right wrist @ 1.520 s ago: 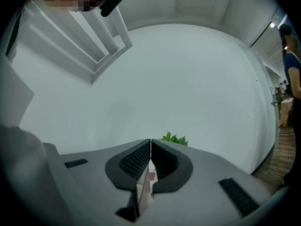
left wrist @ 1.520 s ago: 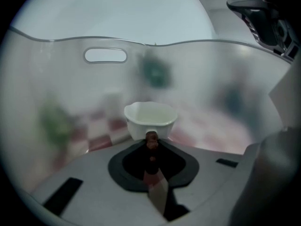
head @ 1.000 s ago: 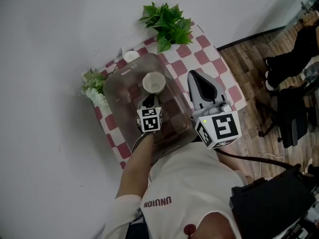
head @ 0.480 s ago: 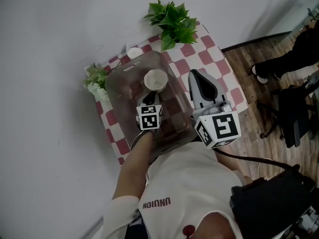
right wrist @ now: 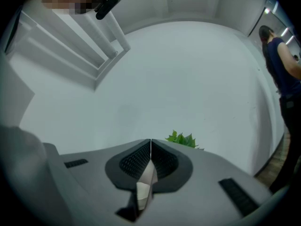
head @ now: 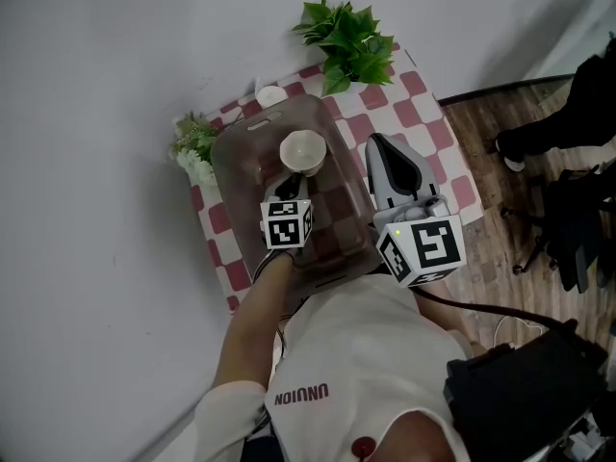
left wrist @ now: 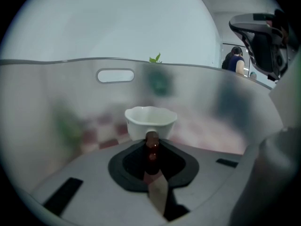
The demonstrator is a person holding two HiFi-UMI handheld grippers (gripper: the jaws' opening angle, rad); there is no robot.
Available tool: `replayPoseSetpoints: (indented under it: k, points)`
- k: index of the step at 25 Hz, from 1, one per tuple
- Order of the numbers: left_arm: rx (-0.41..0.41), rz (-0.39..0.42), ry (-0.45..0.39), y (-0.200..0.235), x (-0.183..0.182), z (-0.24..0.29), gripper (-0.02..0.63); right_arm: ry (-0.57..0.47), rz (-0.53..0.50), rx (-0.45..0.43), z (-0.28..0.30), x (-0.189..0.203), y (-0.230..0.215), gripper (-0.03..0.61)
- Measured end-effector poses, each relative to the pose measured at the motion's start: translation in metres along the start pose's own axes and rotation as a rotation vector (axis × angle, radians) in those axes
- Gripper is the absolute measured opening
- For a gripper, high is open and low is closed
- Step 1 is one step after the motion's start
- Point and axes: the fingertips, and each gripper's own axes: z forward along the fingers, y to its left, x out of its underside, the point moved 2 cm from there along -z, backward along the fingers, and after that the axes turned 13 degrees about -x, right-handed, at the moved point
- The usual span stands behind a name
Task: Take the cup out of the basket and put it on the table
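A white cup point(head: 302, 151) with a wavy rim sits inside the translucent basket point(head: 241, 166) on the checked table point(head: 423, 123). My left gripper point(head: 294, 179) reaches into the basket from the near side. In the left gripper view the cup point(left wrist: 150, 121) is right at the jaw tips, and the left gripper point(left wrist: 151, 142) is shut on a dark brownish part at the cup's near side, which looks like its handle. My right gripper point(head: 377, 144) hangs over the table to the right of the basket. It is shut point(right wrist: 150, 147), holds nothing and points level at the wall.
A second small white cup point(head: 270, 94) stands on the table behind the basket. A green plant point(head: 351, 41) is at the far corner and white flowers point(head: 195, 150) at the left edge. The basket's far wall has a handle slot point(left wrist: 115, 75). A person sits at the right point(head: 577, 104).
The head view has drifted a little, so the table shows slightly further right. Both grippers and the cup keep their places relative to the basket.
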Motion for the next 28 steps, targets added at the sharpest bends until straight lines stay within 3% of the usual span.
replayPoseSetpoints:
  k: [12,28]
  points:
    - [-0.023,-0.08,-0.025,0.016,-0.012,-0.018,0.046,-0.007,-0.007,-0.043,0.005,0.002,0.012,0.018]
    - [-0.055,-0.135,-0.141,0.029,-0.045,-0.055,0.046,0.006,-0.014,-0.117,0.014,0.001,0.03,0.018]
